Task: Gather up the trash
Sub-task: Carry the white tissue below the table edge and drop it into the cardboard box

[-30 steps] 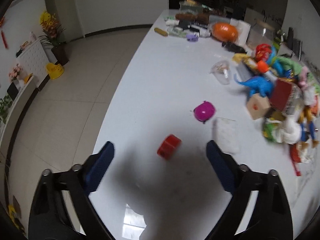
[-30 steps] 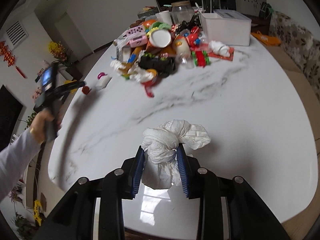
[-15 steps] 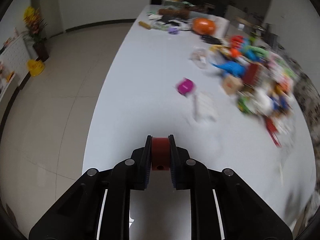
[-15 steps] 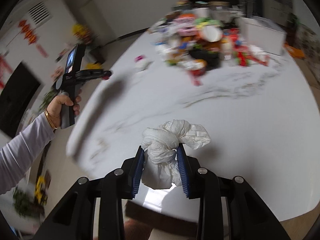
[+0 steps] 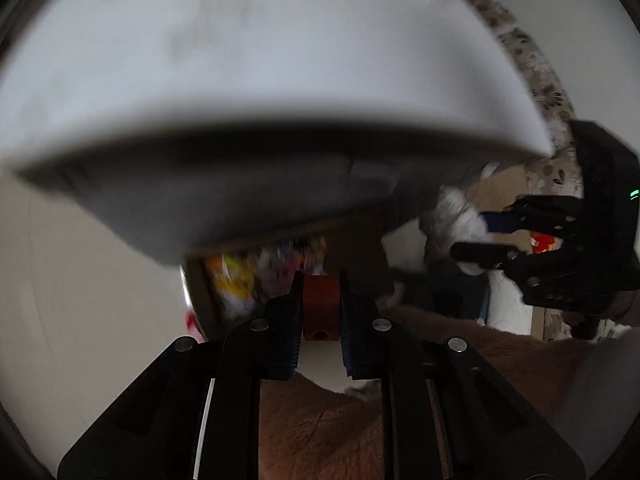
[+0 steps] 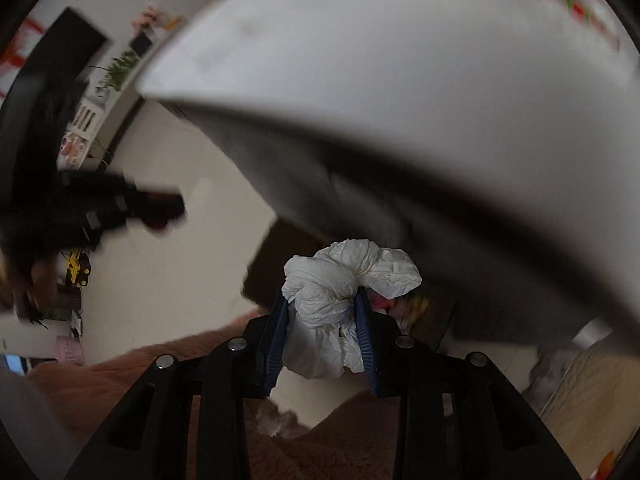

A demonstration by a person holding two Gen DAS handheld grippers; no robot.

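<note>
Trash in both hands is what this moment is about: the left tool (image 5: pixel 320 312) is clenched on a small red cylindrical piece (image 5: pixel 321 308), and the right tool (image 6: pixel 322 320) grips a crumpled white tissue wad (image 6: pixel 344 284), which bulges out past its blue pads. Both tools point steeply down, off the near edge of the white table (image 5: pixel 260 60), whose rim curves overhead in each view. What the next move turns on is what lies below: under the table edge, just ahead of the left tool's fingertips, sits what looks like a brown cardboard box (image 5: pixel 360 240) with blurred, colourful contents, probably the collection bin, though motion blur keeps that a guess. The red piece sits nearly over the box's opening, so the left hand appears the nearer to a drop. The right tool shows at the right of the left view, beside the box, with its tissue towards it, and in the right view a dark box edge and colourful contents lie just beyond the tissue. A brown fuzzy surface fills the foreground beneath both tools; what it is cannot be told.
</note>
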